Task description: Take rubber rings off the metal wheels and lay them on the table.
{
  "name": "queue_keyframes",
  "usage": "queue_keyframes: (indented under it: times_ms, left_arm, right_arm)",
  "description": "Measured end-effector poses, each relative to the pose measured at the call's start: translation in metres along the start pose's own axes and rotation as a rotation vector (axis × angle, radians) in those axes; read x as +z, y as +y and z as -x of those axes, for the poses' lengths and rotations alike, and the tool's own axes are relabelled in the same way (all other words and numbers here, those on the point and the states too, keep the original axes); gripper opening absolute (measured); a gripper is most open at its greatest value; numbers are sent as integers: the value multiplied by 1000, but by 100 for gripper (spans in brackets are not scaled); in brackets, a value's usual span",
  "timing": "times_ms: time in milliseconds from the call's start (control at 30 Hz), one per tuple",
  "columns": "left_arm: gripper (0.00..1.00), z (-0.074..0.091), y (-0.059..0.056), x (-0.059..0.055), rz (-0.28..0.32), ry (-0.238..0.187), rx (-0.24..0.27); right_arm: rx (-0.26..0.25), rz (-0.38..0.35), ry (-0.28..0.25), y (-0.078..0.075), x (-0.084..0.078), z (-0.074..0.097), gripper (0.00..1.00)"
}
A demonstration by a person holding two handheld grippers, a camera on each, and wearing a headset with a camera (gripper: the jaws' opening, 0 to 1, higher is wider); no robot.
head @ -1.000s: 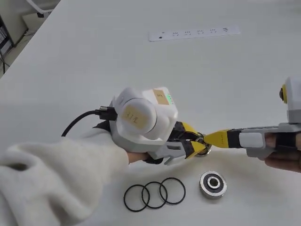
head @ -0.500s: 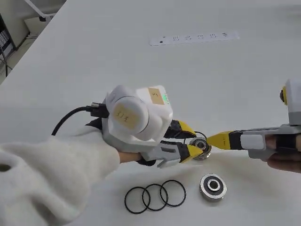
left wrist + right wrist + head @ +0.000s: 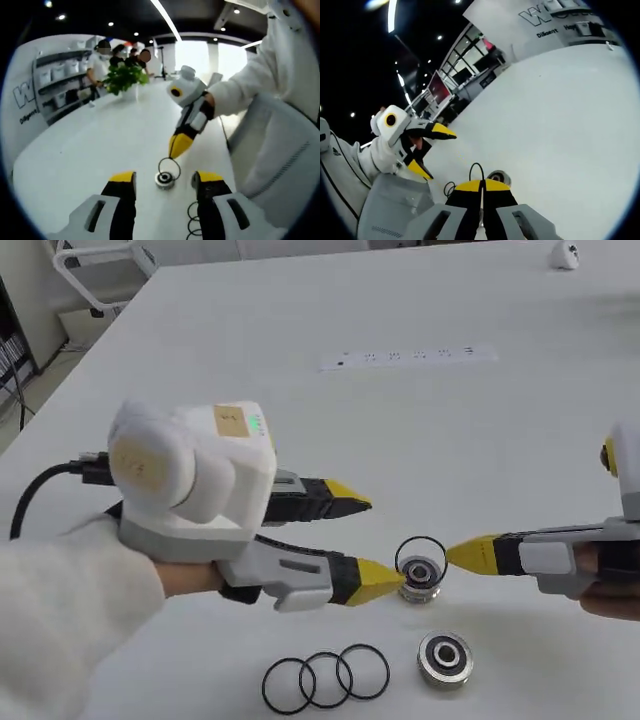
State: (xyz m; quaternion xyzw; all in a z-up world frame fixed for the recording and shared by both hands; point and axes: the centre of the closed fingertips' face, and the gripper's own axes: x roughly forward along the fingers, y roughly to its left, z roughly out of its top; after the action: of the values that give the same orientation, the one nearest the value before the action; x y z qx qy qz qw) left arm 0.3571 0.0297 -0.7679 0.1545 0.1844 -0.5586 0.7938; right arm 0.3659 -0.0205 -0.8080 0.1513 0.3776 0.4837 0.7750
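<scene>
**Fourth ring being lifted; wheel released**

- left gripper [image 3: 370, 542]: jaws are being held wide apart. A second ago they were being closed on the metal wheel [image 3: 418, 580]. That wheel is now being left to stand on the table [image 3: 300, 390], just ahead of the lower jaw's tip.
- right gripper [image 3: 460, 554]: jaws are being pressed together on the rubber ring [image 3: 421, 538], which is pinched by its edge at the very tip.
- rubber ring: it is being held upright, directly over the metal wheel. Whether its lower arc is still being caught on the wheel cannot be told.
- three loose rings [image 3: 326, 654]: these are lying overlapped in a row, below the left gripper's lower jaw.
- second wheel [image 3: 444, 655]: this is lying below the right gripper's tip and is judged already stripped.

Assessment: the removal is judged nearly done, since the wheel is no longer being steadied. What remains is for this ring to be carried clear and laid beside the other three.
</scene>
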Motion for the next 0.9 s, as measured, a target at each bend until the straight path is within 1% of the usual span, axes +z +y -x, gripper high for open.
queue_keyframes:
  times_ms: [67,133,267,300,333,400,467,500,533,667,700,767,833,900]
  left_arm:
    - [52,10,-2,0,-3,4,13]
    - [54,20,-5,2,-3,-5,22]
    - [60,38,-10,4,-11,-11,41]
    - [62,42,-9,3,-13,-9,49]
    - [64,48,-6,3,-23,-9,78]
    - [66,56,-6,3,-17,-17,93]
    - [66,66,-7,5,19,-53,114]
    - [67,72,-12,3,26,-65,104]
    - [68,76,-15,0,30,-67,103]
    - [80,92,-25,-18,59,-51,110]
    - [82,97,-28,-23,75,-55,118]
    - [84,105,-33,-32,98,-44,127]
    - [85,111,-38,-40,109,-35,138]
    - [87,117,-38,-45,124,-37,164]
  right_arm:
    - [-4,9,2,2,0,3,0]
    - [-12,12,3,3,-2,6,0]
    - [-13,14,6,8,-4,11,0]
    - [-12,15,8,9,-5,11,0]
    - [-10,18,12,12,-5,12,0]
    - [-10,28,17,15,-6,13,0]
    - [-6,39,24,20,-7,13,0]
    - [-3,46,28,22,-7,13,0]
    - [0,51,31,25,-7,12,0]
    - [15,73,57,34,-12,10,0]
    - [19,80,68,36,-14,9,0]
    - [25,93,85,40,-16,7,0]
    - [28,107,102,44,-19,5,0]
    - [34,114,112,46,-20,3,0]
